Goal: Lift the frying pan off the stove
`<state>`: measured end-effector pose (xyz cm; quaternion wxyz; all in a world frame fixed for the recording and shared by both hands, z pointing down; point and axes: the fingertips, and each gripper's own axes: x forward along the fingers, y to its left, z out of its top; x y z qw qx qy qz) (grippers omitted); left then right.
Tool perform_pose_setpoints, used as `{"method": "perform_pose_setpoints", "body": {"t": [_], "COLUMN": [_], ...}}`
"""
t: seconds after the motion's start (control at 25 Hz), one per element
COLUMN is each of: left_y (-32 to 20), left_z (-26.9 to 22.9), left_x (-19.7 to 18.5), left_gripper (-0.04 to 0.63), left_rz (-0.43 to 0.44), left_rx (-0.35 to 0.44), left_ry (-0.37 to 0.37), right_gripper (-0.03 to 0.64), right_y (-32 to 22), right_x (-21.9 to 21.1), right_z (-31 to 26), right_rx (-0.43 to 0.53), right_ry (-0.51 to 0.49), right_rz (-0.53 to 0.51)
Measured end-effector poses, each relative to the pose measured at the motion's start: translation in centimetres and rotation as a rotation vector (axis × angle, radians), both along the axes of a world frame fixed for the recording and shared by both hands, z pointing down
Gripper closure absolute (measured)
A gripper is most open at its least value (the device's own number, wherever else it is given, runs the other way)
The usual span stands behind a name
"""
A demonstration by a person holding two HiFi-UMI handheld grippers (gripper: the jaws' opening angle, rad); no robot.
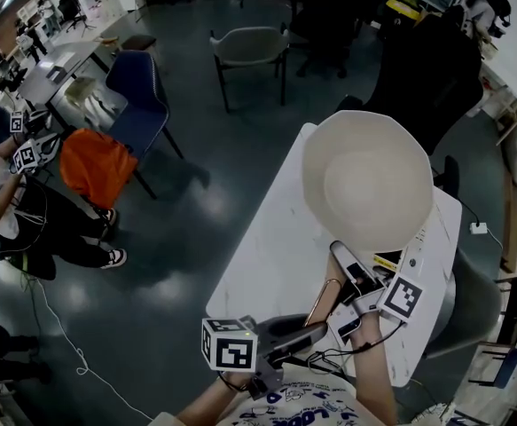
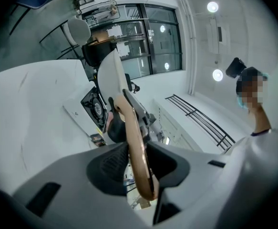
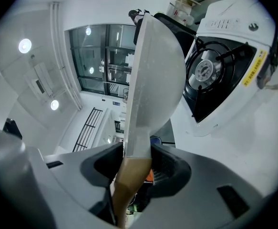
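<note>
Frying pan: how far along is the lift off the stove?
Done: the pan is clear of the stove, with a gap showing between them. In hand: left gripper and right gripper both clamp its handle. Left: nothing of the lift itself.

**A:** Your left gripper (image 2: 139,163) is matte grey plastic. Its jaws are broad and rounded, each with a black ribbed pad (image 2: 112,163) set into a hollow.

**B:** Your right gripper (image 3: 136,163) is the same make, with a grey shell, a dark cross-hatched pad (image 3: 169,168) and a narrow dark slot on each jaw's outer face.

**A:** Each carries a white cube with black square markers on its faces: the left cube (image 1: 230,344) and the right cube (image 1: 402,297).

**B:** Thin black cables (image 1: 329,358) run from the grippers towards you.

**A:** You're wearing a white top (image 1: 316,406) with blue lettering printed across the front, too small to read.
</note>
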<state>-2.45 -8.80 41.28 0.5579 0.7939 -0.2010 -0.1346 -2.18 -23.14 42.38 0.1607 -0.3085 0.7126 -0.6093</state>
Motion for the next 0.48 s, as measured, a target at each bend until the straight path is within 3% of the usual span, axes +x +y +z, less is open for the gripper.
{"method": "perform_pose_setpoints", "body": {"t": [0.48], "left_y": [0.19], "left_z": [-0.44], "left_x": [0.63], "left_gripper": [0.476], "left_rz": [0.008], "left_rx": [-0.011], "left_ry": [0.01], "right_gripper": [0.439], "right_y": [0.19], "right_x": [0.25], "right_z": [-0.43], "right_rx": [0.003], "right_ry": [0.006], "right_rz": [-0.013]}}
